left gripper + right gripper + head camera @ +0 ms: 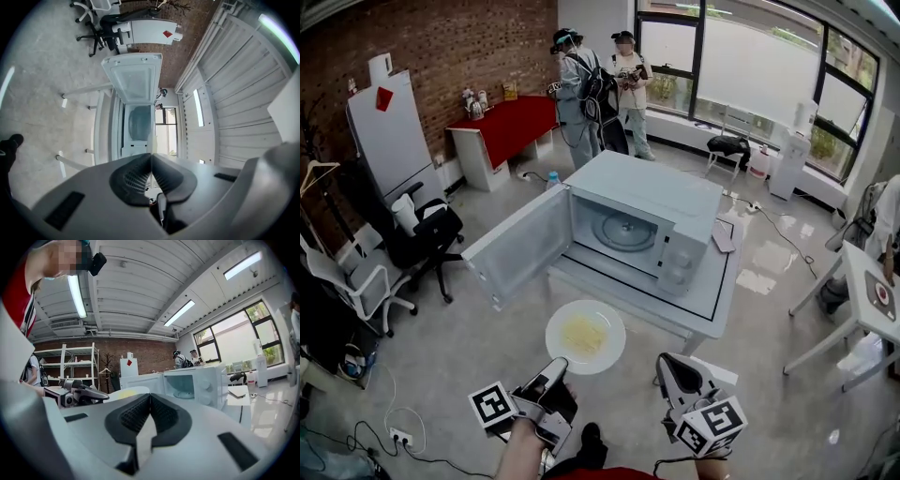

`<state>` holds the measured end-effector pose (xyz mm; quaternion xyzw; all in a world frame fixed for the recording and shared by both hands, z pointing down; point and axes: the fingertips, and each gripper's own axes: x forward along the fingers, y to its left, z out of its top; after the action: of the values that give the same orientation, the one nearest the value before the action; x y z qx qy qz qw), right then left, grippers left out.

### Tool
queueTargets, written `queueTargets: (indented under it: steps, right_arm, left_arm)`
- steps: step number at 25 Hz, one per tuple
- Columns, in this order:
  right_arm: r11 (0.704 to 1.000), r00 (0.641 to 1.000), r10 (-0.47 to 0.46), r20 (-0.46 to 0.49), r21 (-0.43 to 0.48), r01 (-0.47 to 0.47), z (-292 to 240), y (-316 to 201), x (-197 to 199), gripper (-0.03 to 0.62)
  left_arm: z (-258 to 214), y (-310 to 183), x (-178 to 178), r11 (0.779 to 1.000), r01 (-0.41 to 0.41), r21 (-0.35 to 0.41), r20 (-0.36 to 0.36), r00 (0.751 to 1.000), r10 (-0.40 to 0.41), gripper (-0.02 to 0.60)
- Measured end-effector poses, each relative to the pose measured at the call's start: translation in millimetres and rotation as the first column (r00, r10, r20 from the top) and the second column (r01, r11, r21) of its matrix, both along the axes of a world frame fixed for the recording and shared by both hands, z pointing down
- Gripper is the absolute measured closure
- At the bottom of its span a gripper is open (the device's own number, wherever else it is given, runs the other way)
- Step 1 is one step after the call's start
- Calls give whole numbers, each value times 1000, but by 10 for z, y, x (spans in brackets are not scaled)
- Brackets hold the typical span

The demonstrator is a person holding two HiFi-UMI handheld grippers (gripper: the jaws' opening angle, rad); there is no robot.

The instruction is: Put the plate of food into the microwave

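Note:
A white plate (586, 336) with yellow food (583, 334) hangs in the air just short of the white table (712, 292). My left gripper (559, 366) is shut on its near rim, and the plate shows edge-on as a thin line between the closed jaws of the left gripper (151, 157). The microwave (649, 217) stands on the table with its door (520, 248) swung wide to the left and its glass turntable (624, 231) bare. My right gripper (667, 362) is shut on nothing, to the right of the plate. Its view shows the plate (123, 392) and the microwave (197, 383).
Office chairs (427, 234) stand at the left and a second white table (867, 300) at the right. Two people (600, 84) are at the back by a red counter (511, 122). Cables and a power strip (398, 436) lie on the floor at lower left.

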<state>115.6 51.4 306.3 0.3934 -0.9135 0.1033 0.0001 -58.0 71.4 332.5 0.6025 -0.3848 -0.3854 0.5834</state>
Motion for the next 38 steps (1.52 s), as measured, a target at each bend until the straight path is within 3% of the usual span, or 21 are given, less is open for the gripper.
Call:
queueTargets:
  steps: [7,21,38]
  right_arm:
    - [1000,1000,10,-15,-26,-10,-34,-696,-347,579]
    - [996,994,-49,-98,-79,41,352,-1251,-283,579]
    - [994,985,-42,-168,-102,25,675,-2173,-713,579]
  left_arm:
    - [-107,-714,-261,999,-32,8,-6,999,32,563]
    - [267,-1322,-162,999,-5,-51,16,1000,6,563]
    - [628,-2738,-322,1000,-8,-3,45,999,8,563]
